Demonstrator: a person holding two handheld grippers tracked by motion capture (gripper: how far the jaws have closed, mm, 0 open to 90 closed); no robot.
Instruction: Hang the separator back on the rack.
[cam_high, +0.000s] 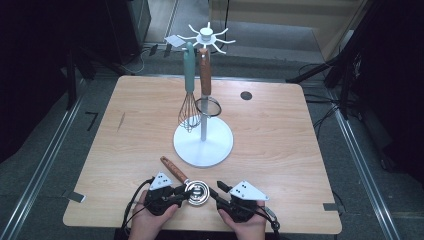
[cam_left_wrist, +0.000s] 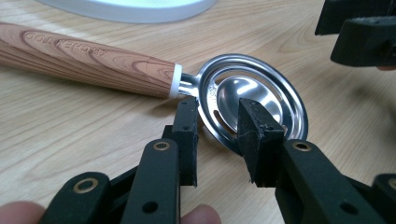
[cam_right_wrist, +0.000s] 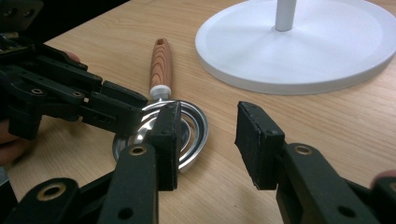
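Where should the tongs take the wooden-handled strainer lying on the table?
Probably the wooden handle, closing across its width from above: it lies flat and is round and bare. The steel bowl is thin and slick; the left tongs straddle its rim.

Glossy metal strainer (cam_left_wrist: 254, 100) with wood-grain handle (cam_left_wrist: 84, 60) on matt wooden table (cam_high: 280, 135)

The high view looks forward and down over the whole wooden table (cam_high: 280, 130), while each gripper view sits low and close along its own jaws, both sharing the wood-handled egg separator (cam_left_wrist: 243, 100) and the white stand base (cam_right_wrist: 327, 51).
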